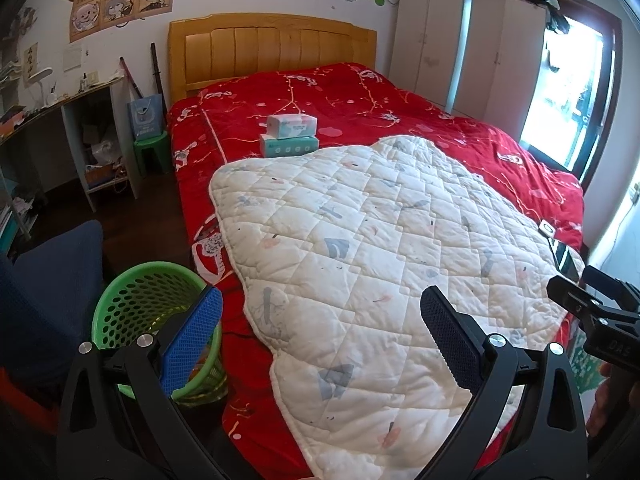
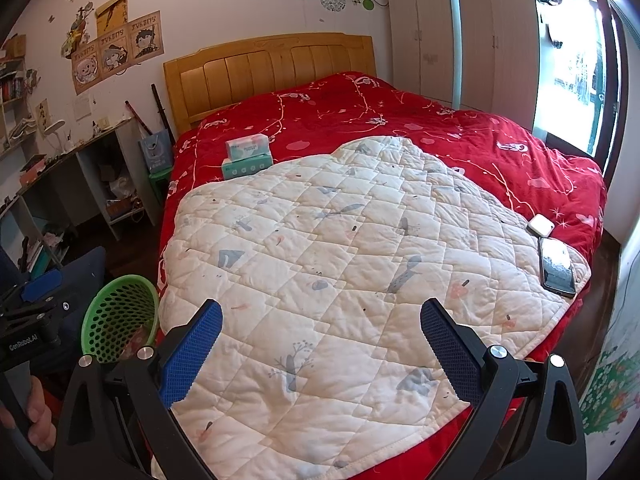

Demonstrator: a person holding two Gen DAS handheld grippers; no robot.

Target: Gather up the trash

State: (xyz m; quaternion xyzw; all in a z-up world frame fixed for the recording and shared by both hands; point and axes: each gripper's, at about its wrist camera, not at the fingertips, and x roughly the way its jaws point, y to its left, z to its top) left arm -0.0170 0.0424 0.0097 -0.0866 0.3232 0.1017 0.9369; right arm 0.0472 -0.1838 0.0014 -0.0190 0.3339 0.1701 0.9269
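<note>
A green perforated waste basket (image 1: 152,312) stands on the floor at the bed's left side; it also shows in the right wrist view (image 2: 120,316), with some coloured scraps inside. My left gripper (image 1: 320,320) is open and empty, held above the white quilted pad (image 1: 380,260) near the bed's foot, with the basket just behind its left finger. My right gripper (image 2: 320,332) is open and empty above the same pad (image 2: 340,260). No loose trash shows on the pad. The right gripper's body shows at the right edge of the left wrist view (image 1: 600,316).
Two tissue packs (image 1: 290,136) are stacked on the red bedspread (image 1: 440,120). A phone (image 2: 556,268) and a small white case (image 2: 541,225) lie at the pad's right edge. A desk (image 1: 60,128) and a blue chair (image 1: 48,300) stand left; wardrobes (image 2: 460,40) stand at the back right.
</note>
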